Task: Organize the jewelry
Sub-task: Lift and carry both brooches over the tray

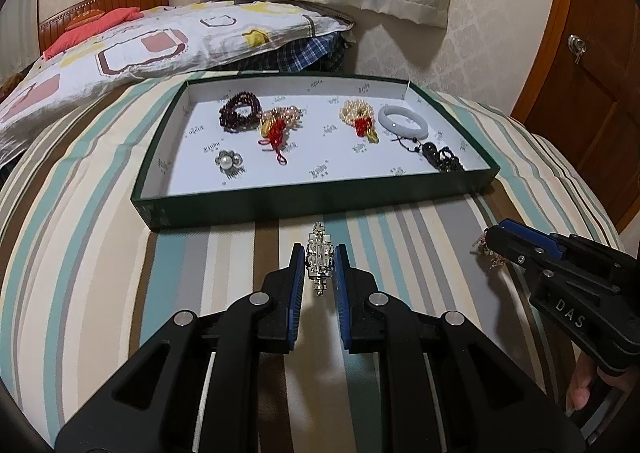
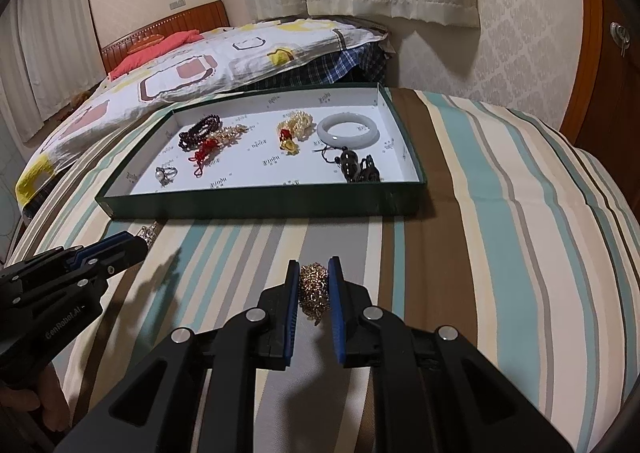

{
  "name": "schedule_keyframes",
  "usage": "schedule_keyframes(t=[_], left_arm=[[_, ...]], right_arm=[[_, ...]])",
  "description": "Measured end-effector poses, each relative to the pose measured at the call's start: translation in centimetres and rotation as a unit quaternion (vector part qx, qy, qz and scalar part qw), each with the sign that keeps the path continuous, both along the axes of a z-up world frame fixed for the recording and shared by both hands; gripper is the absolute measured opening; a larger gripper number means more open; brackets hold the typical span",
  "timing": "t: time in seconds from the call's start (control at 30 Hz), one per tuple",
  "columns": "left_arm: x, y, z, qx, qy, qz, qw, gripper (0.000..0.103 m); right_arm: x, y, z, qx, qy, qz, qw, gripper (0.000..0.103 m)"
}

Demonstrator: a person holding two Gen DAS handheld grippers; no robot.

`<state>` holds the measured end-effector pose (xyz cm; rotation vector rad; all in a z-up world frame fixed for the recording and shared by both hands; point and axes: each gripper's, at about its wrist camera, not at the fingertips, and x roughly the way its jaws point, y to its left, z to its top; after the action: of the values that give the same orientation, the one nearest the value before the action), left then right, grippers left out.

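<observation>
Left claw (image 1: 320, 253) is clamped on a silver brooch (image 1: 320, 265), right claw (image 2: 314, 269) clamped on a bunched gold chain (image 2: 314, 289), both just short of the green tray (image 1: 312, 207) on the striped bed (image 1: 100, 253).

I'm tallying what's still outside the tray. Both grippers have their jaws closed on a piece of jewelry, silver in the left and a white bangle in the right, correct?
Not quite: the right gripper holds a bunched gold chain, as the right wrist view shows. The white bangle lies in the tray. The left gripper does hold a silver piece.
</observation>
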<state>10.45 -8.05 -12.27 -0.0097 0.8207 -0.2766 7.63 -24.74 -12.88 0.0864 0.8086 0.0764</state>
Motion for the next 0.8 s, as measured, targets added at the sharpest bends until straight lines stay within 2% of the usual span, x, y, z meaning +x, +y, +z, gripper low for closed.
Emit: schedule_keyframes(t=[0.4, 0.8], left_arm=[[0.5, 0.5, 3.1, -0.013, -0.036, 0.005, 0.9993, 0.015], [4.9, 0.3, 8.0, -0.024, -0.108, 0.019, 0.9937, 0.015]], right_arm=[[0.2, 0.2, 2.6, 0.012, -0.035, 0.005, 0.999, 0.015], [4.3, 1.3, 8.5, 0.02, -0.122, 0.024, 0.992, 0.015]])
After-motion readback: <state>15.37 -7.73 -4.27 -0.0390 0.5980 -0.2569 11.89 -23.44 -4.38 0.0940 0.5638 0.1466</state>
